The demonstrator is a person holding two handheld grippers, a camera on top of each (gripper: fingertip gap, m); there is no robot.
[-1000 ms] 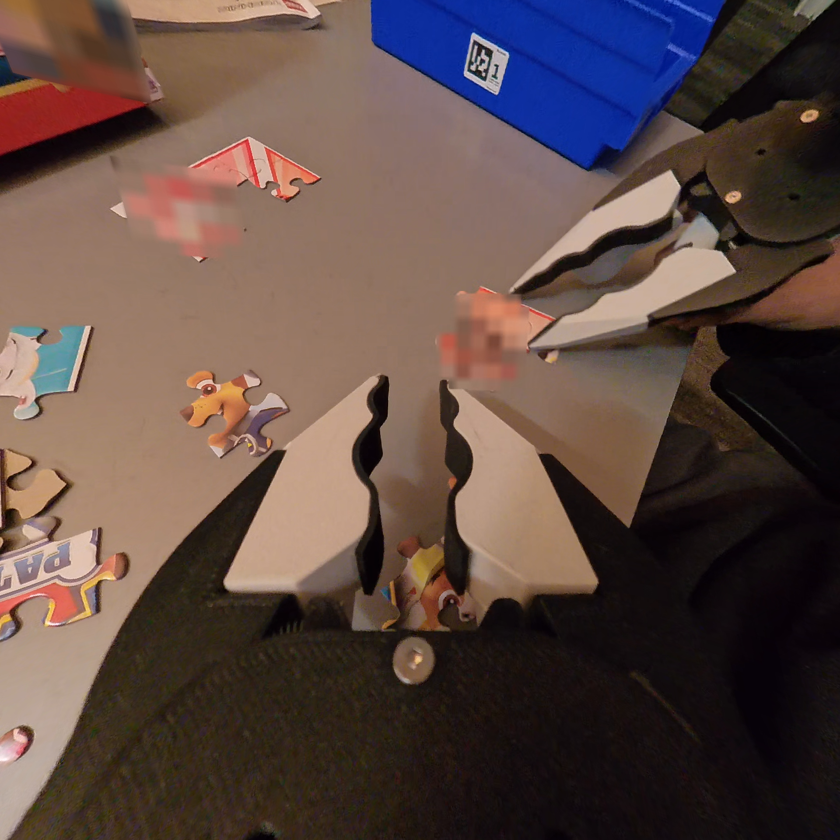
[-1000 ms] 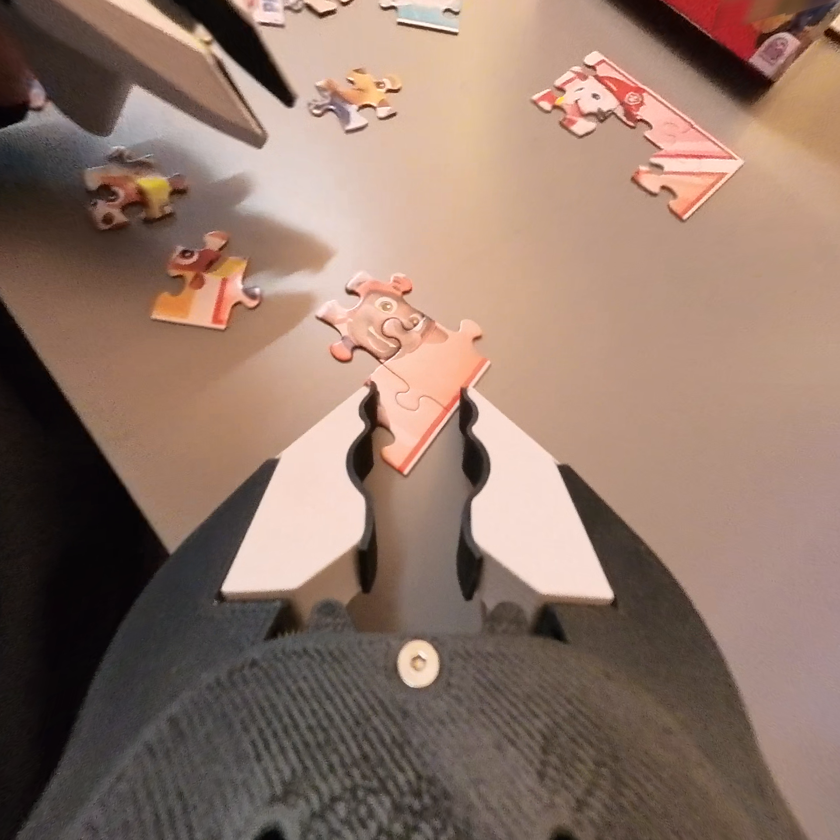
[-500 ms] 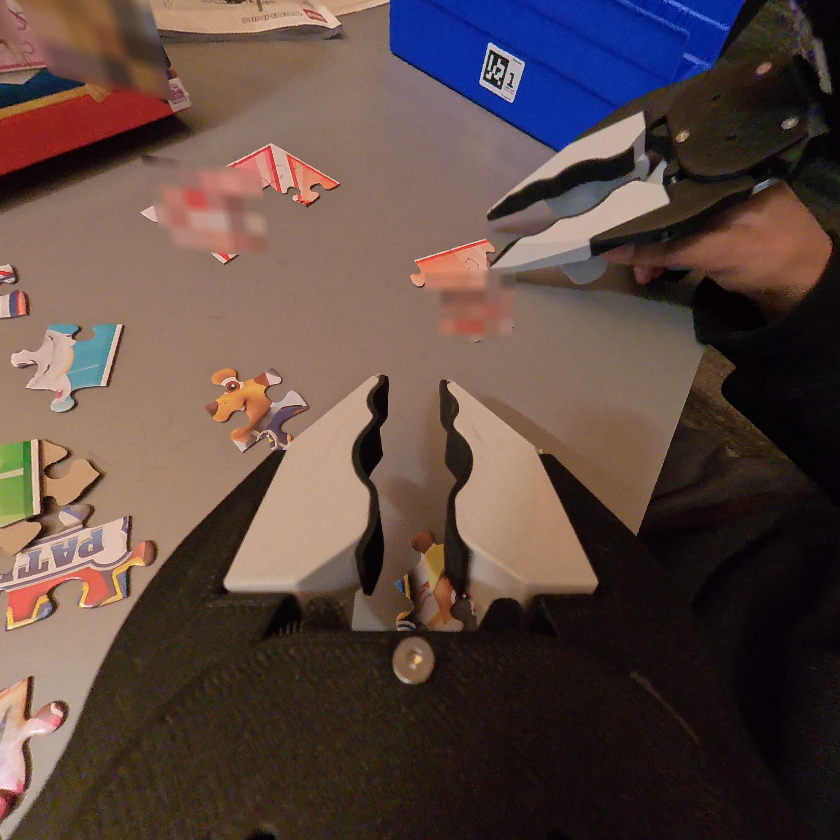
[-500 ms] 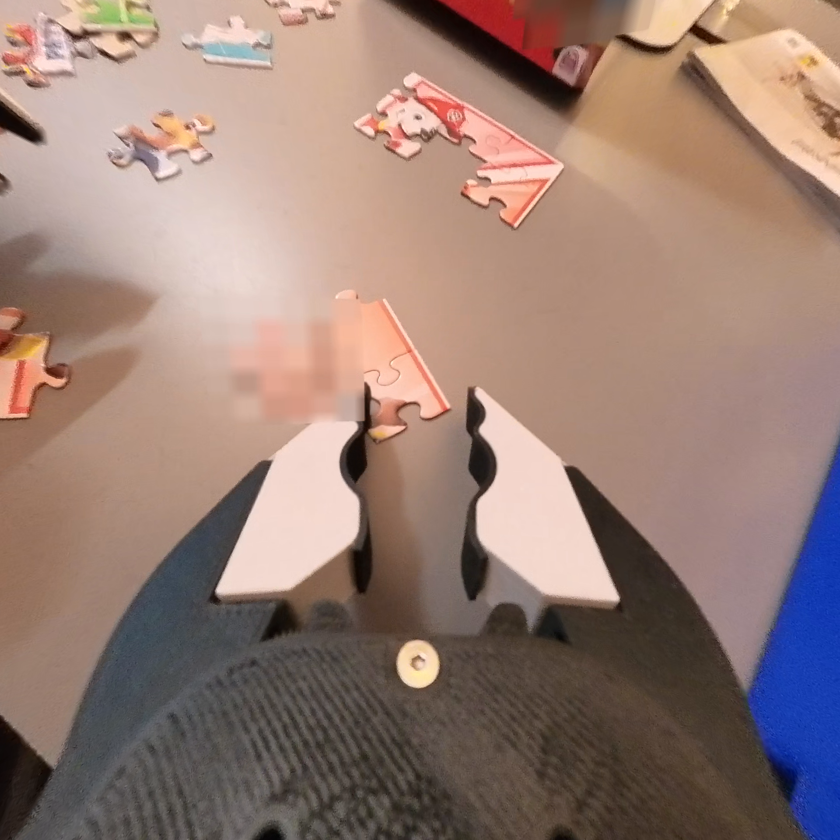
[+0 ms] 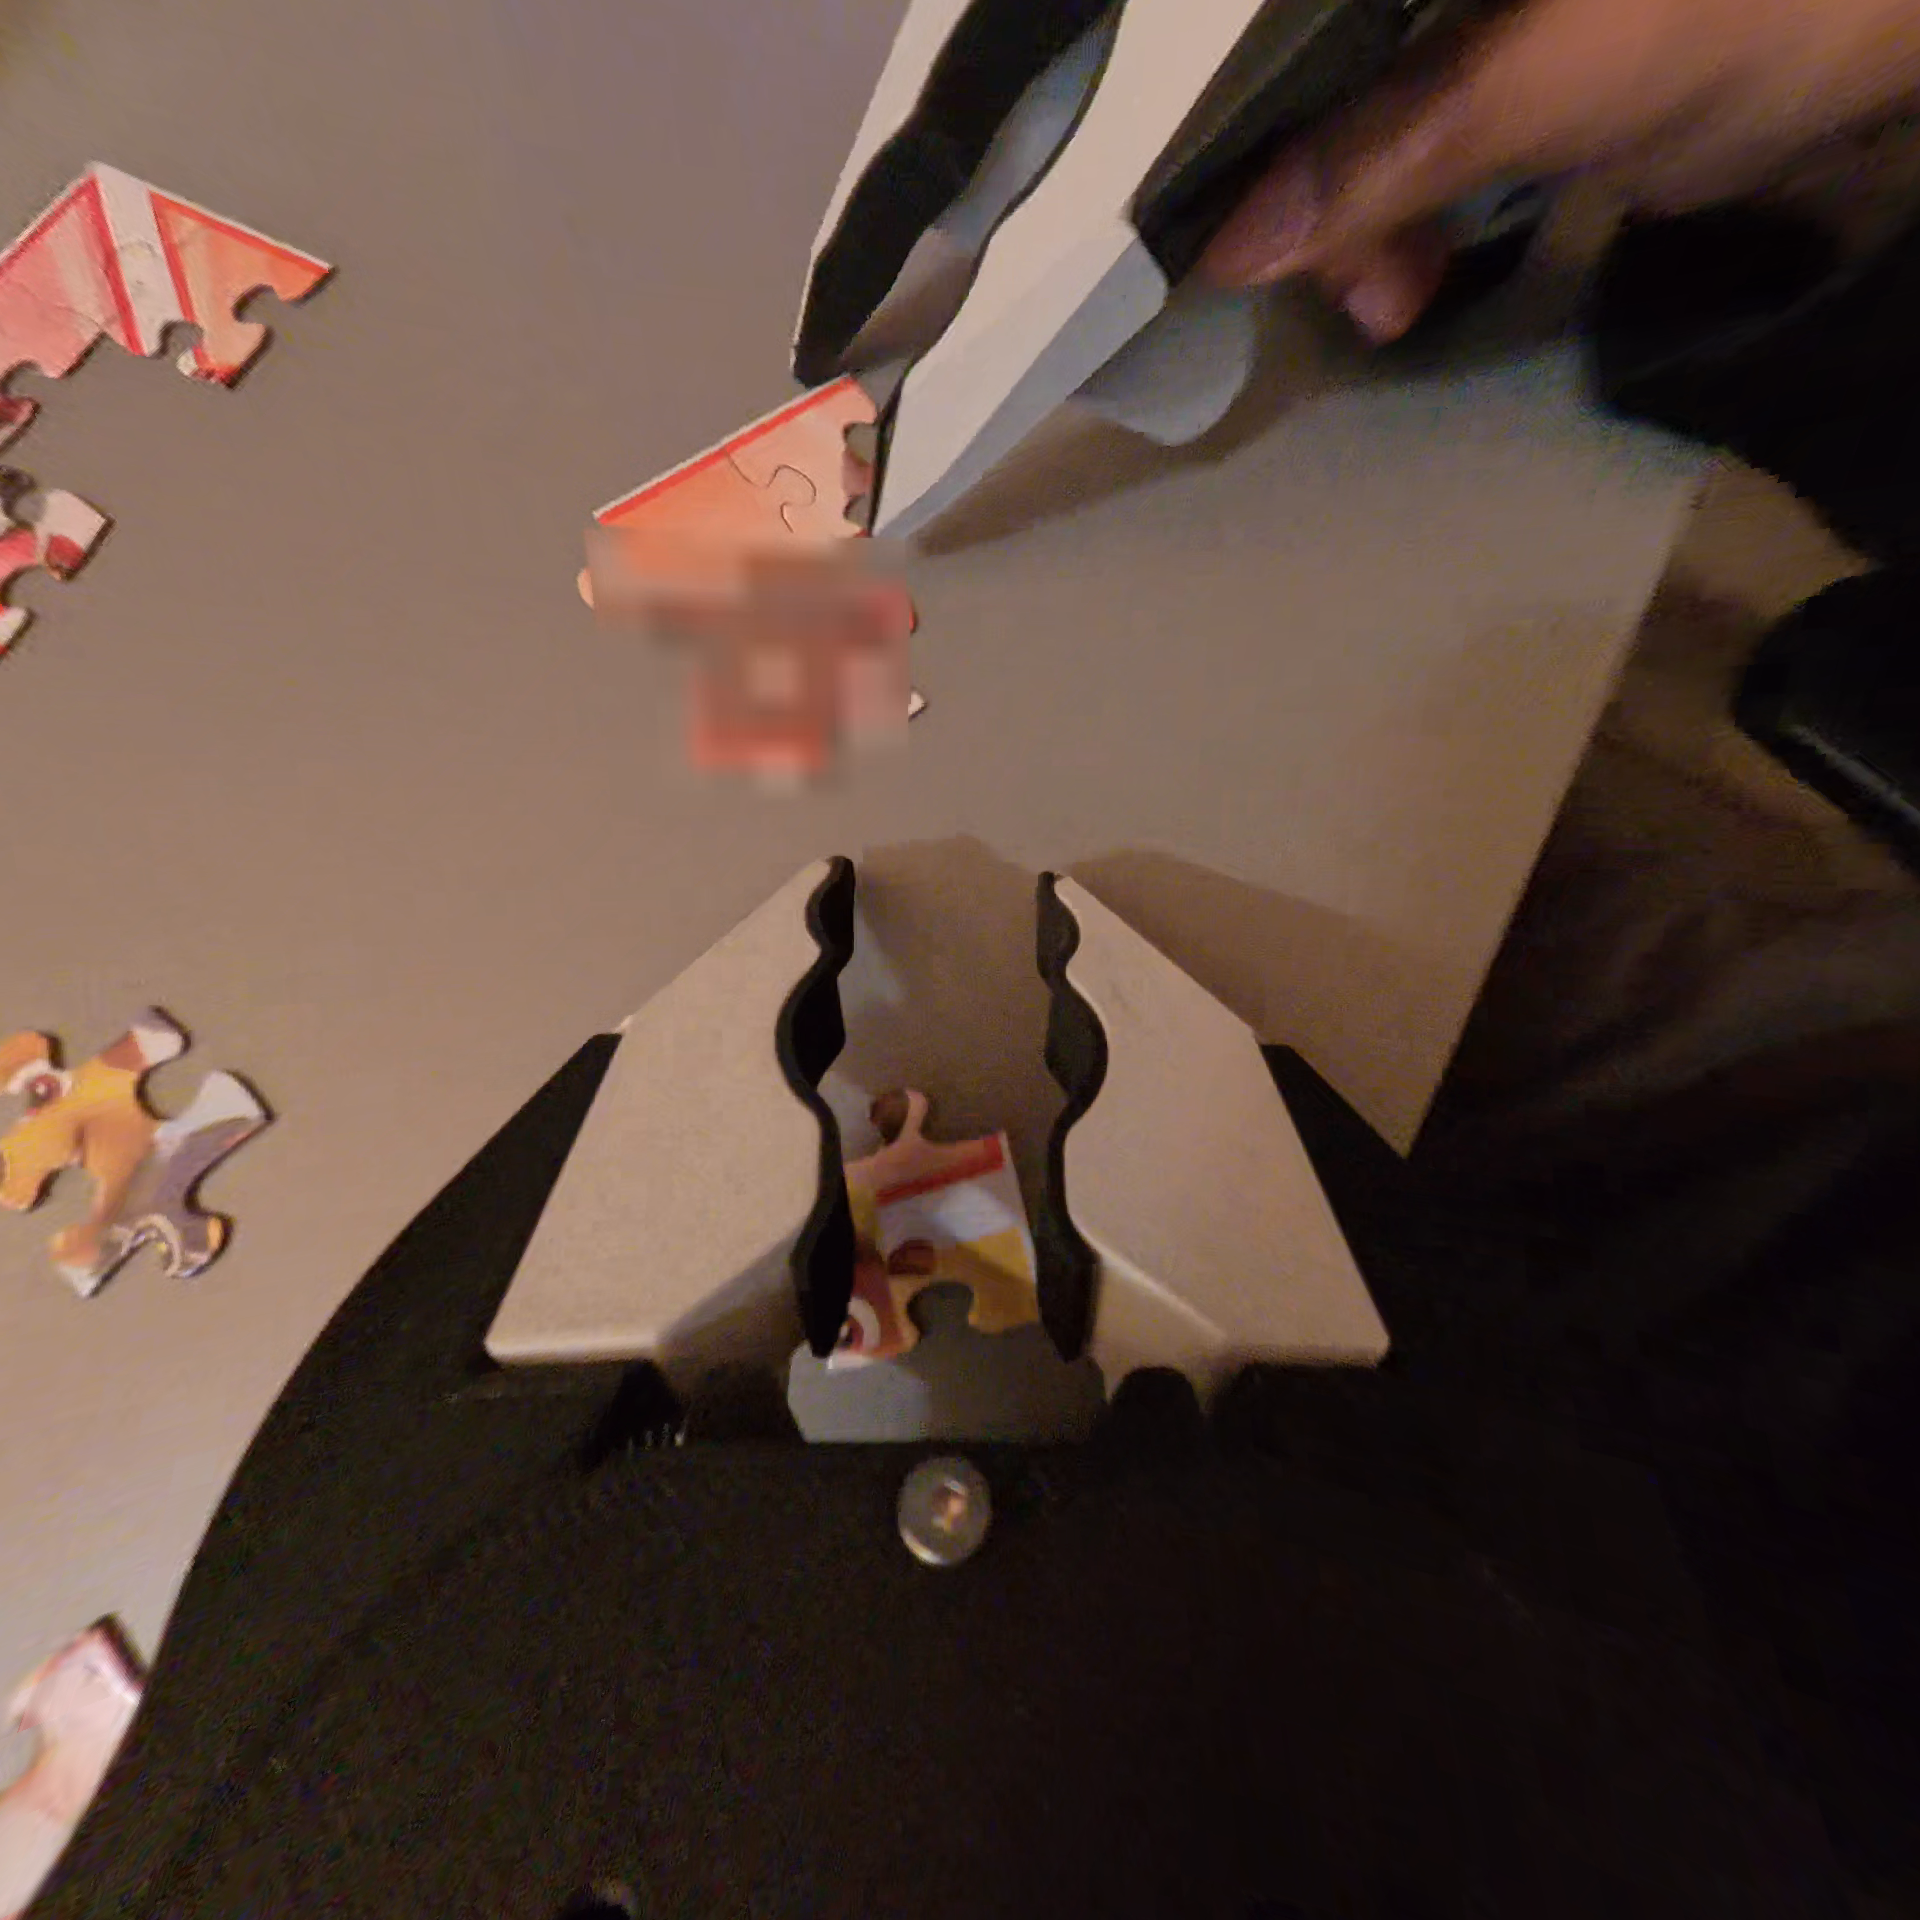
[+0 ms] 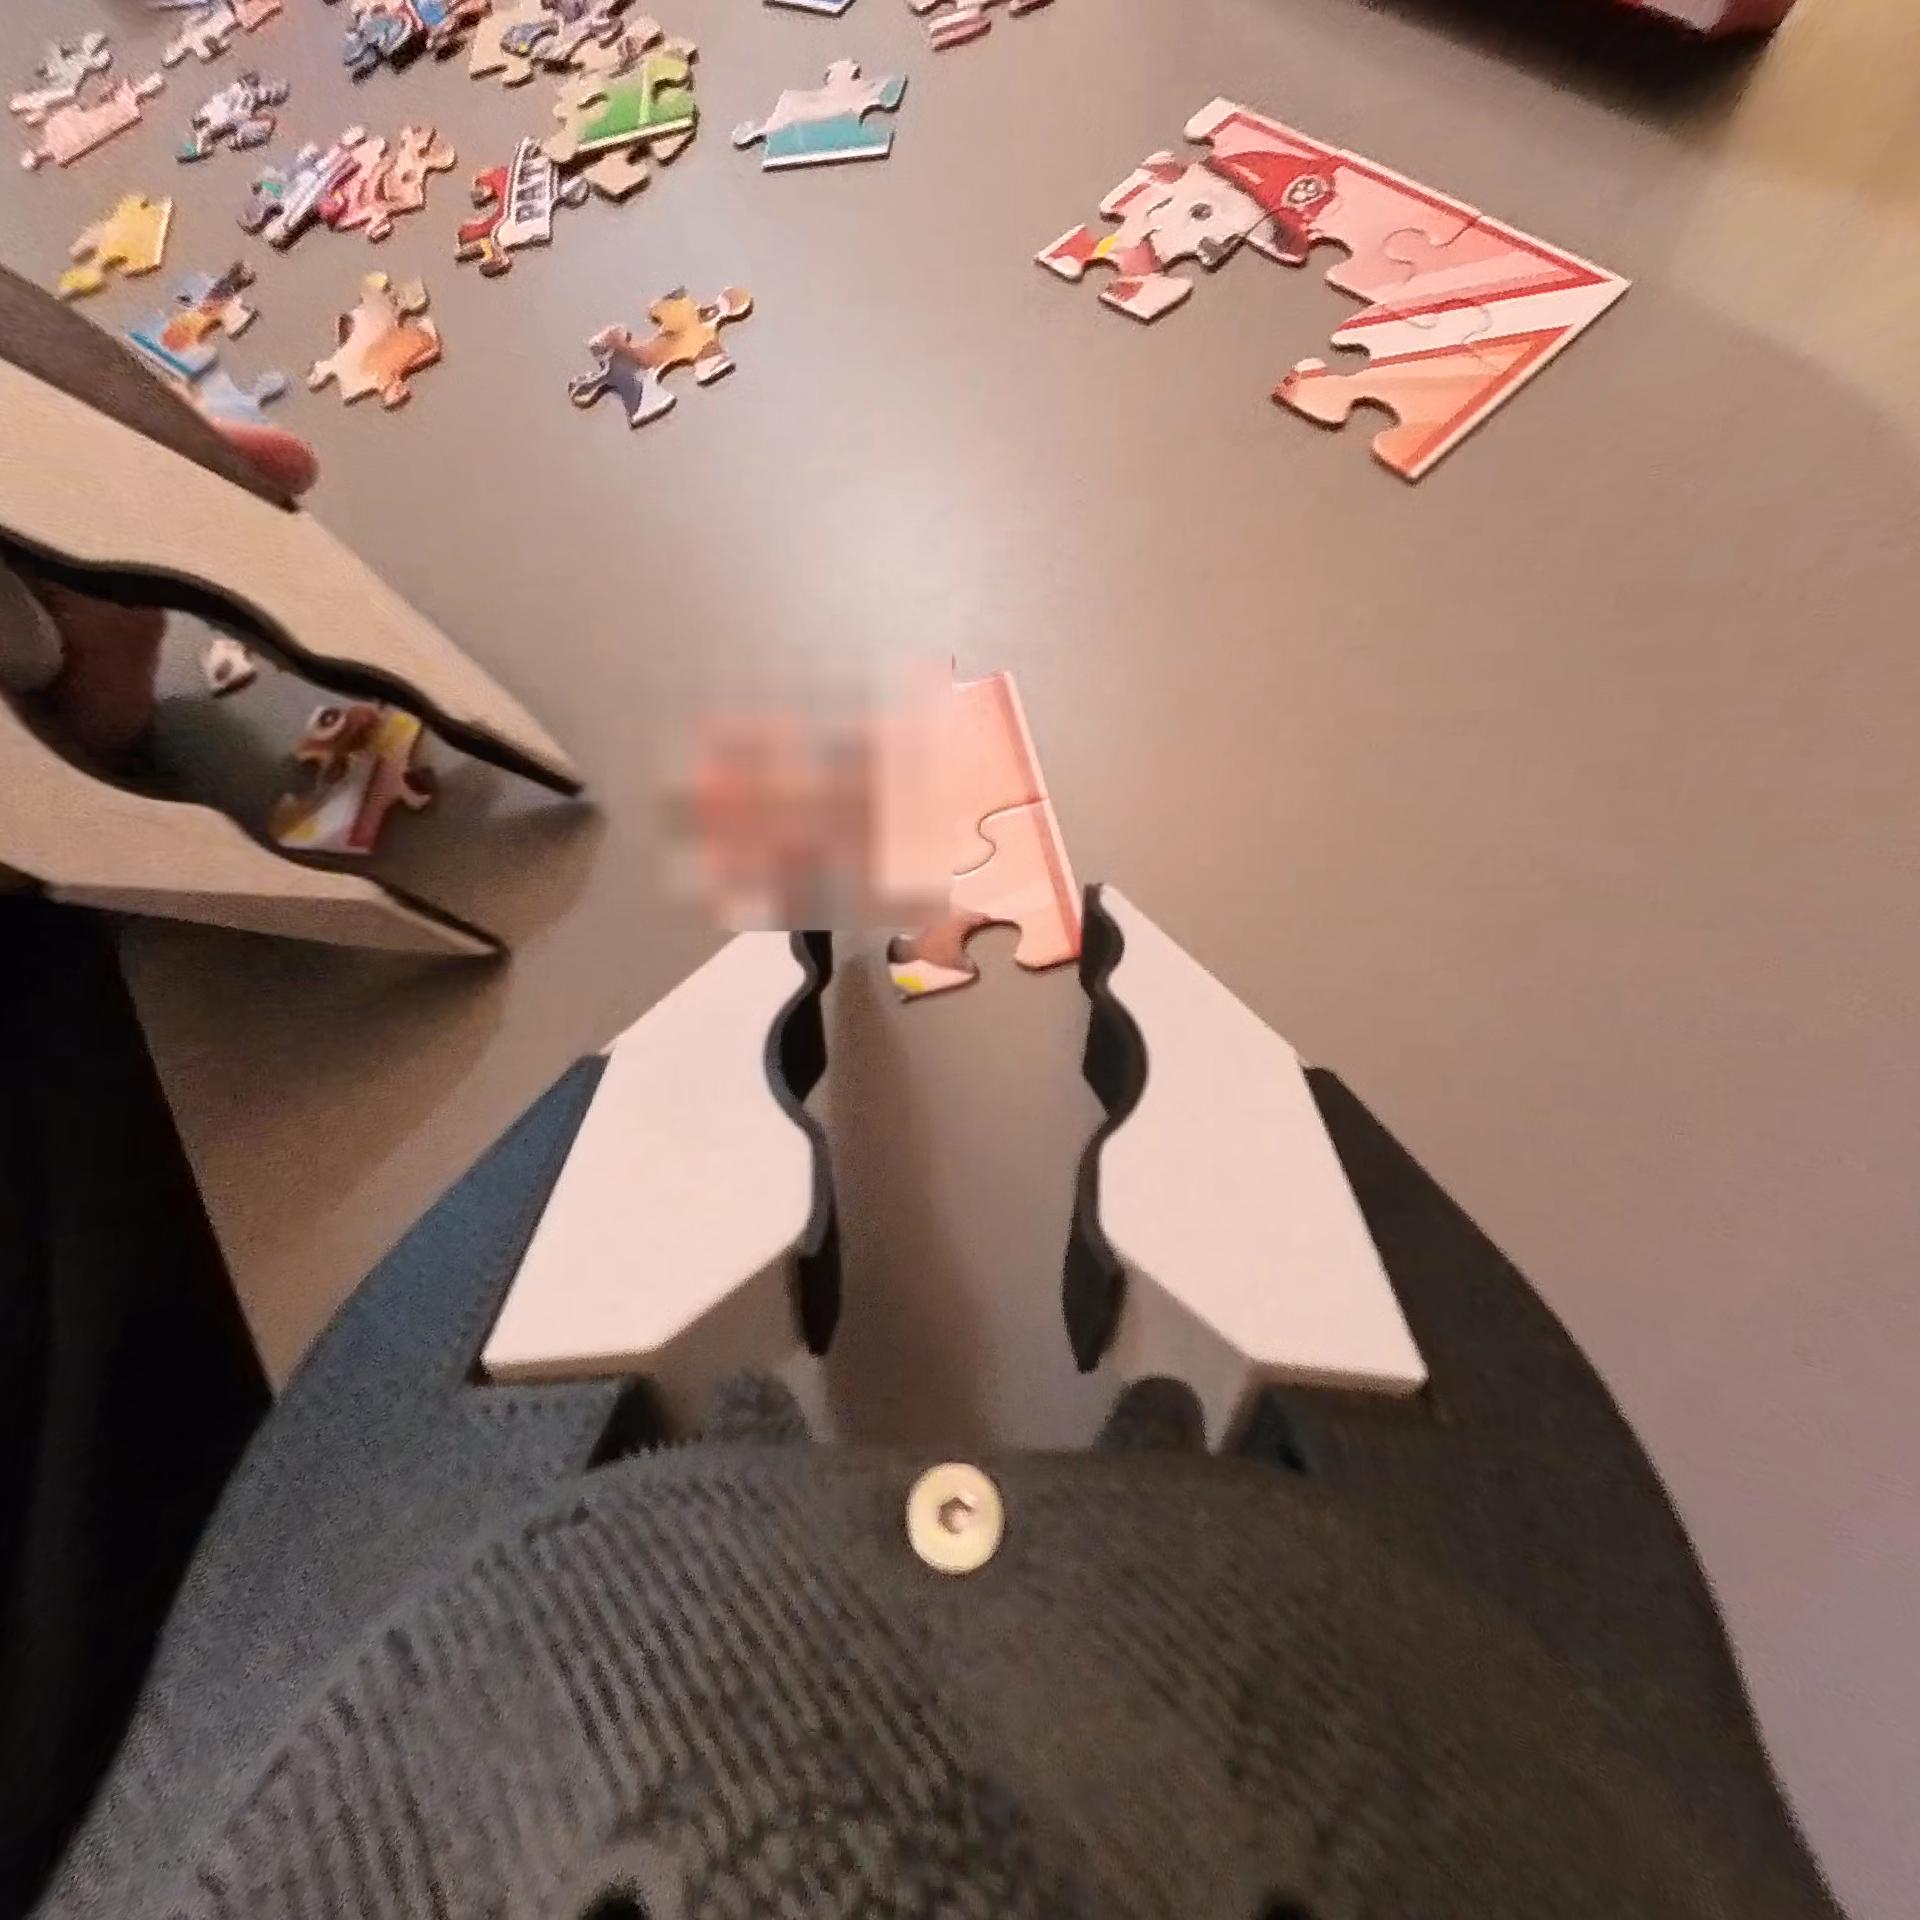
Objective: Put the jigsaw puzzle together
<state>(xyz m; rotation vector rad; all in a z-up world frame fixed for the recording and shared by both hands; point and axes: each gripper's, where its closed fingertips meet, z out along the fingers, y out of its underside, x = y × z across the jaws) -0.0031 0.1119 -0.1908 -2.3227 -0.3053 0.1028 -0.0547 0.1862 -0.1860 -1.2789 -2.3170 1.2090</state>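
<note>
While both handheld two-finger grippers with white fingers and wavy black pads sit low over the plain grey tabletop, neither one is actually clamping anything as far as I can see. The left gripper is down by the tabletop's near edge, close to its corner. Its jaws are spread, and one loose cardboard jigsaw piece with a brown-and-yellow cartoon print lies flat on the tabletop in the gap between them. It looks released rather than pinched, though I can't swear the pads aren't brushing its edges. The right gripper has its jaws released too, nothing between them but bare tabletop. Its right fingertip sits right up against the red border of a small joined block of pink jigsaw pieces, a bit in from the near edge. A person's hand is wrapped round the right gripper's handle. Counts: two grippers, one piece between the left jaws, and one small pink block. In that block I can make out two border pieces locked together, and the rest is too blurred to count. Toward the far right corner there's one bigger joined corner section in pink and red stripes with a white cartoon dog, several pieces' worth. Mid-tabletop sit one orange-and-purple dog piece and one teal-and-white piece. A scatter of roughly a dozen more loose pieces lies toward the far left corner, too smeared for an exact number.
</note>
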